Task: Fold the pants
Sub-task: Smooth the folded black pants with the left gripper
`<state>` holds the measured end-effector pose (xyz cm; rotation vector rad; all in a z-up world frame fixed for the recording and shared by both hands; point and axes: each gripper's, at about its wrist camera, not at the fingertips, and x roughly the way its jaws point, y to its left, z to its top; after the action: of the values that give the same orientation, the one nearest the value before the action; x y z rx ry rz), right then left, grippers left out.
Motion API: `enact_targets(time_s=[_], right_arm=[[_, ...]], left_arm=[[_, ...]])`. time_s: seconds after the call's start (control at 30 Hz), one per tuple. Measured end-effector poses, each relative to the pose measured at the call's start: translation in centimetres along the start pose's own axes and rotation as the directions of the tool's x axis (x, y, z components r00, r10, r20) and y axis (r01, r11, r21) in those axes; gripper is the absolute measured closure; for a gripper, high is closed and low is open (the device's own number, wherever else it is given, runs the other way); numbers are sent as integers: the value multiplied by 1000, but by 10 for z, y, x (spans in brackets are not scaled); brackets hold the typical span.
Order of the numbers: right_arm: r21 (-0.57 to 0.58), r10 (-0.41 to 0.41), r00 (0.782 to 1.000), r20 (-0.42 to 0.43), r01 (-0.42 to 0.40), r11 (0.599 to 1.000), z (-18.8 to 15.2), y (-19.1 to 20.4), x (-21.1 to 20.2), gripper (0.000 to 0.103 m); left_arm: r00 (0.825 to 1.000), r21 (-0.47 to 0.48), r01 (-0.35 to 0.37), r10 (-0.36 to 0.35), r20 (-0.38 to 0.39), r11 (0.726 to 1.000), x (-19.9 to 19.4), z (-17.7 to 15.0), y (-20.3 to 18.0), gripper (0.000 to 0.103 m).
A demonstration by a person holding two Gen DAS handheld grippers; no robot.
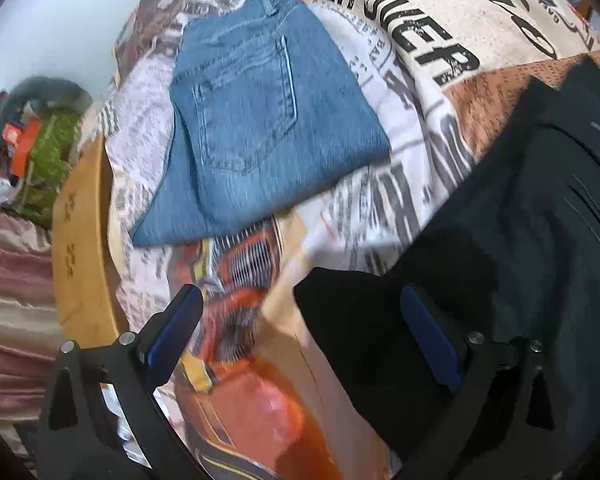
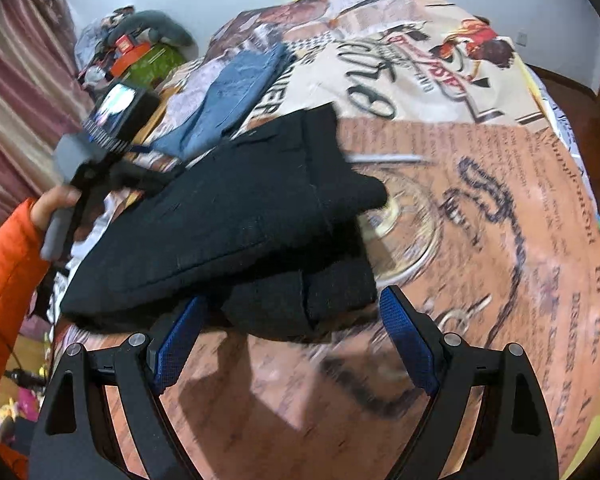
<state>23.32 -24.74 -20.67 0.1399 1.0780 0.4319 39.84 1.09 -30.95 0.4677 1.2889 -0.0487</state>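
Black pants (image 2: pixel 236 216) lie folded in a thick stack on the printed bedspread (image 2: pixel 480 208); in the left wrist view they (image 1: pixel 532 208) fill the right side. My left gripper (image 1: pixel 304 332) is open, its right finger (image 1: pixel 432 340) over the near corner of the black pants, its left finger over the bedspread (image 1: pixel 420 40). My right gripper (image 2: pixel 292 336) is open, just short of the stack's near edge, holding nothing. The left gripper's body (image 2: pixel 104 136) shows at the stack's left end, held by a hand in an orange sleeve.
Folded blue jeans (image 1: pixel 252 120) lie further back on the bed, also seen in the right wrist view (image 2: pixel 236 92). A wooden bed frame (image 1: pixel 80 240) edges the left side. A pile of clutter (image 2: pixel 140 48) sits by the striped curtain (image 2: pixel 24 92) and the white wall.
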Motion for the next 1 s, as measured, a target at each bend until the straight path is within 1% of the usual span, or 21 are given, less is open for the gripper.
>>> enact_targets(time_s=[0.1,0.13,0.33,0.53,0.63,0.77,0.8,0.83,0.9,1.0], right_arm=[[47,-57,998,24,56,997,5,-13,-4,18],[61,-68,997,33,66,996,5,-17,-8,18],[90,-85,993,86,77,993,1,-24,-34,18],[75,-64,991,118,56,996,-3,-15,-52,17],[40,-44,991,129,40,998,-6,-2,-58,17],[13,-21,991,132,19,1000,-12,13,-58,17],[11,-15,992,126,14,1000,-15,16,-56,17],[8,-12,993,121,11,1000,-17,18,-53,17],[10,-14,995,103,13,1000,-23,21,-47,17],[2,-10,997,77,10,1000,-31,22,-37,18]], left_arm=[[998,-33,56,-57,-16,998,-5,-19,7,3],[998,-36,65,-65,-15,997,-7,-24,8,3],[993,-88,120,-122,-9,989,-31,-64,5,3],[985,-105,168,-164,50,980,-68,-103,-13,3],[980,-83,182,-175,91,980,-90,-118,-29,3],[961,-84,253,-240,135,964,-105,-128,-41,3],[957,-83,260,-246,151,962,-110,-131,-45,3],[957,-80,254,-238,164,964,-111,-131,-45,4],[959,-70,208,-189,211,976,-124,-134,-49,4],[950,-78,200,-174,258,977,-134,-138,-45,4]])
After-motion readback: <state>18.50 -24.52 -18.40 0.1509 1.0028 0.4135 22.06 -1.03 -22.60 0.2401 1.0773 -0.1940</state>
